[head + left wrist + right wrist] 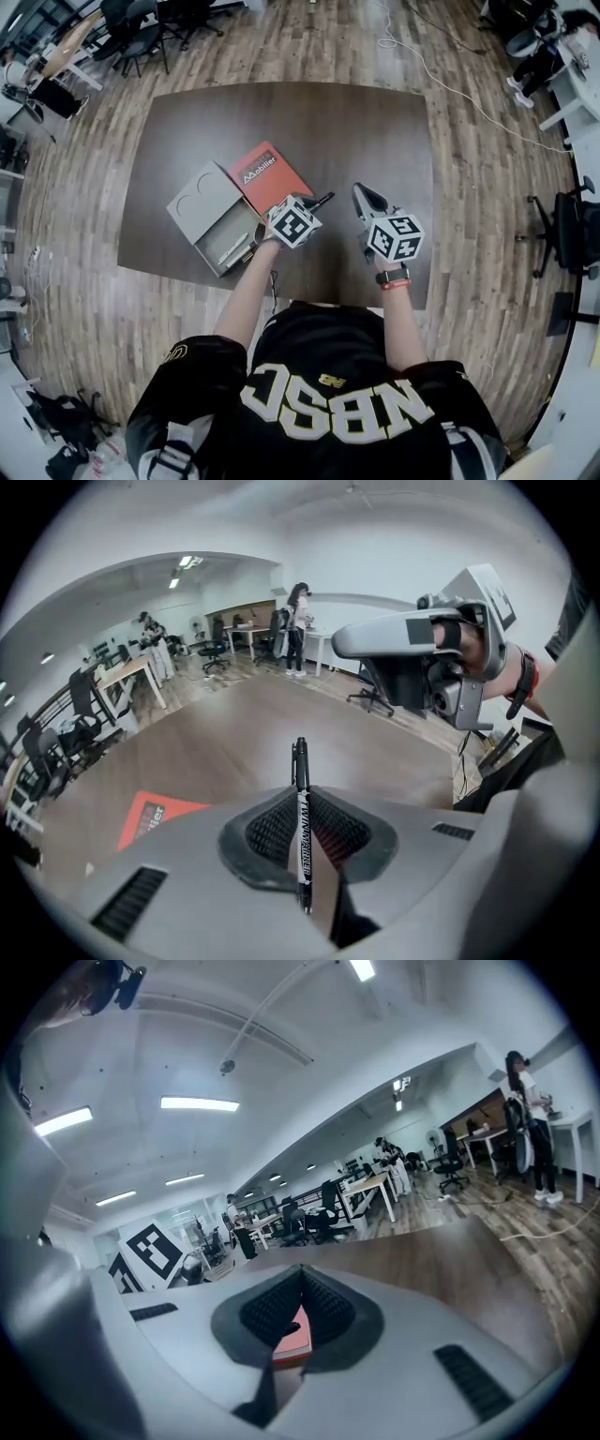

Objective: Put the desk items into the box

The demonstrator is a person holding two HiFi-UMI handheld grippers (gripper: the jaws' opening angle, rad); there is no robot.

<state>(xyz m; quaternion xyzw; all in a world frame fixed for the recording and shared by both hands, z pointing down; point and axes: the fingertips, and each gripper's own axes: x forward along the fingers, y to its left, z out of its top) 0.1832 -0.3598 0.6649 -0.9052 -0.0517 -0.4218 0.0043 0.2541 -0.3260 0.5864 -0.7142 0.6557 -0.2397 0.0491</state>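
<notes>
The person's black jersey [319,361] fills the near edge of the head view, both forearms reaching out over the dark table [375,131]. The left gripper [300,794] has its jaws pinched on a black marker pen [300,761]. The pen lies along the seam between the pads, capped end poking out past the tips and tail running back between them. The open grey box [234,225] sits below and to the left of those jaws, not yet under them, with a red booklet [267,173] just beyond it. The right gripper [300,1274] hangs just to the right of the left jaws, tips drawn together. A pinkish-red patch shows in the gap behind them, and I can't tell whether it is held or only seen through.

From where I stand, the worry is that narrow pinch. A round pen caught along its length could slide forward or swivel as the gripper swings left. Let go too high or short of the tray, it would likely bounce off the rim or the lid and roll across the table. The two grippers are also close enough to knock together.
</notes>
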